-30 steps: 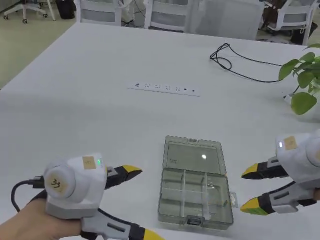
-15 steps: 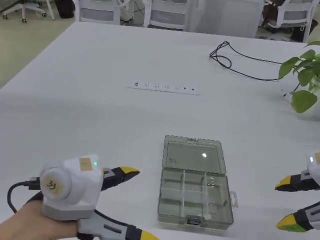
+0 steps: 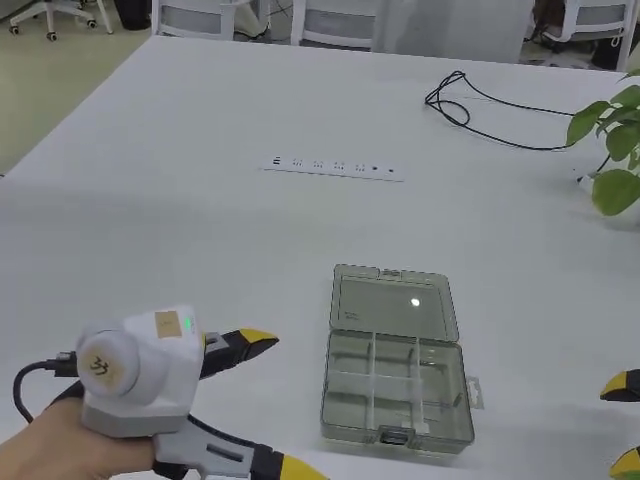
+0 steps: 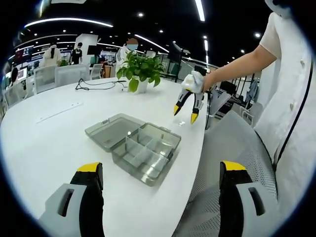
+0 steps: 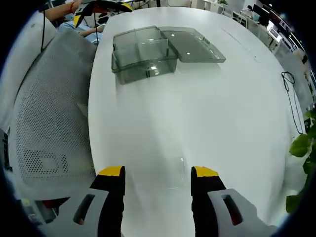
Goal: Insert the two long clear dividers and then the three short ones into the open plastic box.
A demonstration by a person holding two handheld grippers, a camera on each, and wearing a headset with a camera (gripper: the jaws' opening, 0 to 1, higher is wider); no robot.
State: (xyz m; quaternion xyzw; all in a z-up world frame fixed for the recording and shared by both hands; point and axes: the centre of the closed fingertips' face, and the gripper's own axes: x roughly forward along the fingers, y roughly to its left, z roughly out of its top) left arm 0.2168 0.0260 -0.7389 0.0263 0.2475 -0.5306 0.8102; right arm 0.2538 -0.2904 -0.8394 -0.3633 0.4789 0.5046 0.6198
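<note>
The open plastic box [image 3: 345, 415] sits in the lower middle of the head view, on the white table [image 3: 200, 200]. It is smoky, see-through and rectangular, and its flat lid [image 3: 395, 308] is folded back toward the top of the frame. Thin clear dividers [image 3: 372, 372] already stand crosswise inside it and split it into small cells.

The left gripper [image 3: 283, 402], at lower left, holds its yellow-tipped jaws wide apart with nothing between them. In its own view [image 4: 161, 168] the box lies just ahead.

The right gripper [image 3: 625, 423] has slid out toward the lower right corner compared with half a second ago, so only its yellow tips remain at the edge. The left gripper and the box have kept their places.

In the right gripper view, this gripper [image 5: 157, 172] is spread open over a thin, flat, clear piece [image 5: 170, 173] lying on the smooth tabletop between its jaw tips; whether they touch it I cannot tell.

A white power strip [image 3: 335, 168], a looped black cable [image 3: 480, 110] and a leafy plant [image 3: 615, 150] lie in the upper half.
</note>
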